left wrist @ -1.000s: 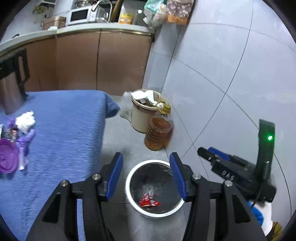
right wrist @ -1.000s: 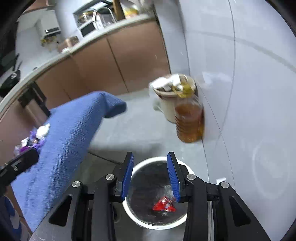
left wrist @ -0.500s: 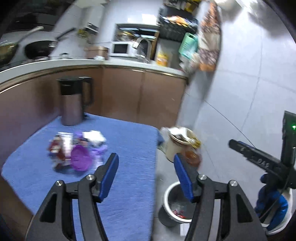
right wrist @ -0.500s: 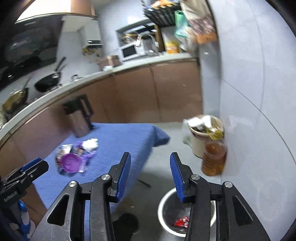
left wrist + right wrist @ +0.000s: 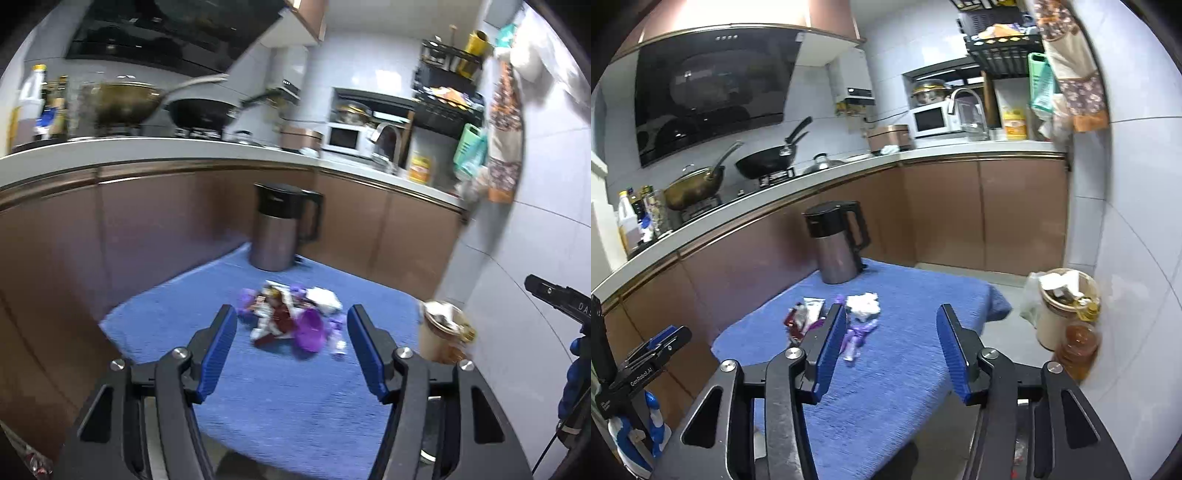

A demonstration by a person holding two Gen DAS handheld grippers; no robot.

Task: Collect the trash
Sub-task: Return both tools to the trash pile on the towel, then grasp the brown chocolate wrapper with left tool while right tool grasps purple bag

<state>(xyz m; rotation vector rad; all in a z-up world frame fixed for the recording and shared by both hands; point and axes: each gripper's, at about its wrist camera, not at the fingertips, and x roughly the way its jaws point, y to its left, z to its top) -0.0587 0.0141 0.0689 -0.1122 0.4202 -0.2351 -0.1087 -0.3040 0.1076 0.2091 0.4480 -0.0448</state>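
So both hand-held grippers, left (image 5: pixel 291 347) and right (image 5: pixel 891 345), hang empty above the blue tabletop (image 5: pixel 295 398). Right's jaws just widened; trash (image 5: pixel 291 317) sits near the kettle (image 5: pixel 282 227).

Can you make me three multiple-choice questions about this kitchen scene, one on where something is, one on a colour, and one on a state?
1. Where does the kettle stand?
A. at the far end of the blue cloth
B. on the stove
C. on the floor

2. What colour is the cloth under the trash pile?
A. red
B. blue
C. green

3. How do the right tongs stand?
A. shut on a wrapper
B. shut and empty
C. open and empty

Answers:
1 A, it stands behind the trash.
2 B, blue throughout.
3 C, only cloth shows between the pads.
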